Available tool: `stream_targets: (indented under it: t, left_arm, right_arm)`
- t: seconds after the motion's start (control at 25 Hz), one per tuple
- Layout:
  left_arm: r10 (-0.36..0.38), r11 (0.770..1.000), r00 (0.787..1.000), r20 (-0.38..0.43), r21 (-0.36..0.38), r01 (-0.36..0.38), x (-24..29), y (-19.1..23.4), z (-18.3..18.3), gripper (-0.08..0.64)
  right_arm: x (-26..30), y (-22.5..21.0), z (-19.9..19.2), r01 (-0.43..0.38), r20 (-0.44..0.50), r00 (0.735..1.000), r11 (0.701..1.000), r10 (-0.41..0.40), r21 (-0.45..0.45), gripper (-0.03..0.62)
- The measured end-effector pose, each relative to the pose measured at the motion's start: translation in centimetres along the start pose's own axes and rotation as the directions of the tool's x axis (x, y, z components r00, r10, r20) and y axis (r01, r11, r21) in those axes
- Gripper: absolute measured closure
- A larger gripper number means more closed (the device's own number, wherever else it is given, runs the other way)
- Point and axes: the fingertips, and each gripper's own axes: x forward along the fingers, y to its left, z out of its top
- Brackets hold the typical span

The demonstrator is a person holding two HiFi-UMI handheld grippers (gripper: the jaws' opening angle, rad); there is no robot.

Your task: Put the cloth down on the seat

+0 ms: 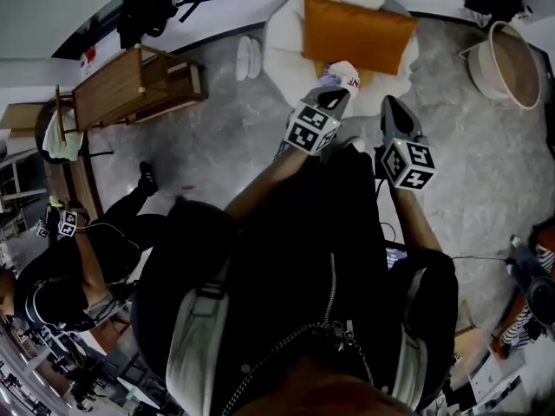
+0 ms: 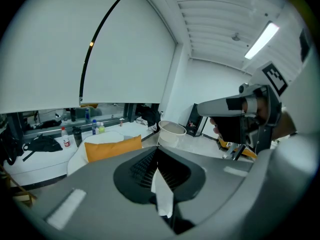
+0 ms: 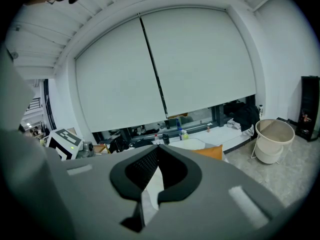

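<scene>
Grey marbled floor (image 1: 486, 172) spread underfoot. White roller blinds (image 3: 165, 64) covered the big windows, a strip light (image 2: 262, 39) glowed overhead, and a low wooden table (image 1: 130, 85) stood off to one side.

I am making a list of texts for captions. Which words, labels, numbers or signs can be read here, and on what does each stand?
No text can be read.
Cloth: red print, too small to read.
Bottles: labels too small to read.
Black box: red print, blurred.
Cubes: square markers only, no letters.
</scene>
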Motion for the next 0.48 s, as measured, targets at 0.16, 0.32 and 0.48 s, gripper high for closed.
stream_targets:
  t: [0.16, 0.32, 0.48]
  left_arm:
    - [-0.011, 1.000, 1.000, -0.011, 0.002, 0.011, 0.3, -0.4, -0.4, 0.549]
    - [-0.020, 1.000, 0.999, -0.026, 0.002, 0.020, 0.8, -0.7, -0.8, 0.549]
    - [-0.025, 1.000, 0.999, -0.036, -0.001, 0.025, 1.1, -0.7, -1.1, 0.549]
  right_arm:
    - [-0.3, -0.3, -0.3, 0.013, -0.016, 1.000, 1.000, -0.013, -0.022, 0.592]
    - [-0.5, -0.5, -0.6, 0.005, -0.015, 1.000, 1.000, -0.005, 0.000, 0.592]
    - [-0.4, -0.6, -0.9, 0.001, -0.021, 1.000, 1.000, -0.001, 0.008, 0.592]
